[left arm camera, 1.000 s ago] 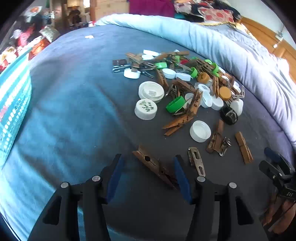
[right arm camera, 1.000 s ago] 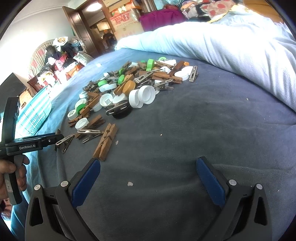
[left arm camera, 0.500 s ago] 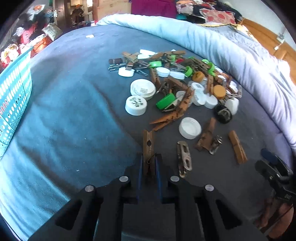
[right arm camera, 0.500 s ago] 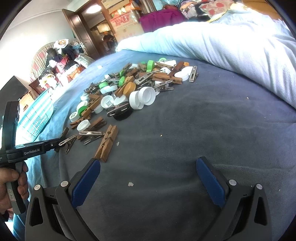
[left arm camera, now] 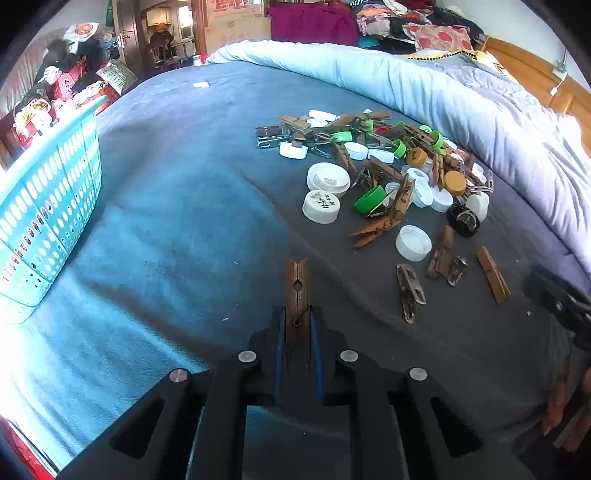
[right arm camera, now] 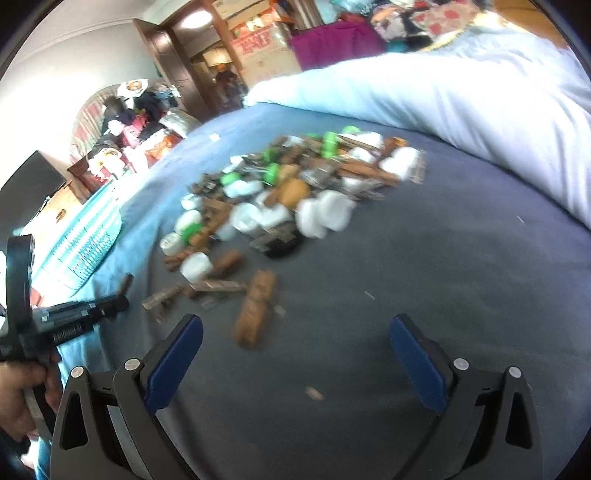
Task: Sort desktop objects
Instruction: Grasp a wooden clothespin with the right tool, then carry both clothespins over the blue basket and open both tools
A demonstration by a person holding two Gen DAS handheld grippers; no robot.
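while left tongs clamp one clothespin

This is a bedroom in a lived-in home. The work surface is a bed under a blue sheet, with a pale blue quilt rolled along its far side and a wooden headboard behind it. Folded clothes are piled at the back, cardboard boxes stand by an open doorway, and a turquoise laundry basket sits at the bed's edge.
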